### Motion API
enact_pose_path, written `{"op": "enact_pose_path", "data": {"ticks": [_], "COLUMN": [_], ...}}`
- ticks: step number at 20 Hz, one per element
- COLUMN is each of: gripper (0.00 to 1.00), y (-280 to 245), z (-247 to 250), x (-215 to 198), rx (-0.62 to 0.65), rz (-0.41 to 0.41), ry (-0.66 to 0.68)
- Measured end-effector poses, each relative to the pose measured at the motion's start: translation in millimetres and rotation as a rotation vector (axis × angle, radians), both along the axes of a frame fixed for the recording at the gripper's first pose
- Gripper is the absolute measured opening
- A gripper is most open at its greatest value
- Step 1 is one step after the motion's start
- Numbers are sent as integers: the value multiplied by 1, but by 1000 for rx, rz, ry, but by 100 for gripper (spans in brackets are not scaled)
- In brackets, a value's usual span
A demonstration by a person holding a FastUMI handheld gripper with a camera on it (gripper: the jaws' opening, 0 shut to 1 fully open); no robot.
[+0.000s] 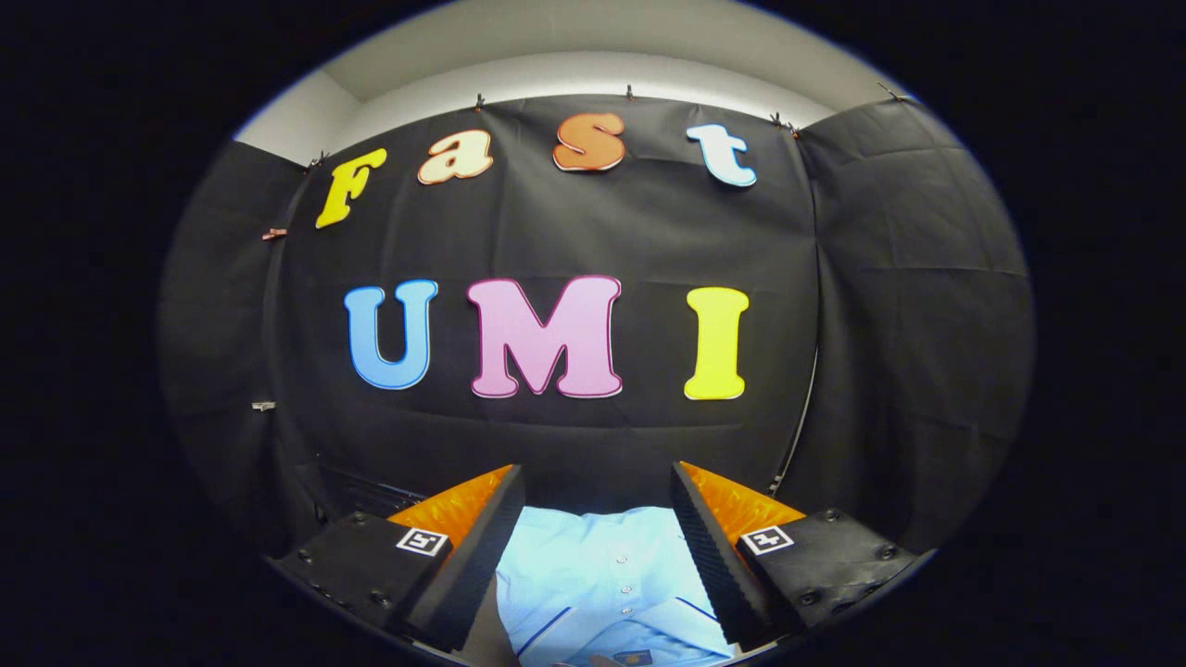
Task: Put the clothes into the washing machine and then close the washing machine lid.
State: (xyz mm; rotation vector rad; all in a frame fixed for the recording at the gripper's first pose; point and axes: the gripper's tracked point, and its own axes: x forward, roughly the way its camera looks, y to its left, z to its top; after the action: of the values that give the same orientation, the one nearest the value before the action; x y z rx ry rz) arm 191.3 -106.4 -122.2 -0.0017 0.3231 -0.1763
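While the gripper (598, 547) was held level and aimed at the booth wall (889, 306), its two fingers (473, 574) were seen spread wide, with nothing clamped between them. A pale blue shirt (602, 579), buttoned down the front and trimmed with thin dark piping, was noted low in the gap between the fingers and below them; whether either finger touched the cloth could not be told. The surface under the shirt was hidden. The step in hand was judged to be the first one, the pick-up of the clothes, not yet made. For the next move, a downward tilt and descent onto the shirt was judged necessary, with the fingers closed over a bunched fold rather than a flat layer. The washing machine would then have to be located.
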Motion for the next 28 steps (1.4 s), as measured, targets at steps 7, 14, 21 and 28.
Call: {"op": "enact_pose_path", "data": {"ticks": [7, 14, 21, 28], "gripper": [99, 99, 99, 100], "y": [-27, -39, -44, -47], "z": [-67, -126, -174, -195], "x": [31, 42, 44, 38], "rx": [26, 44, 20, 48], "rz": [-21, -30, -39, -52], "ry": [171, 359, 514, 605]}}
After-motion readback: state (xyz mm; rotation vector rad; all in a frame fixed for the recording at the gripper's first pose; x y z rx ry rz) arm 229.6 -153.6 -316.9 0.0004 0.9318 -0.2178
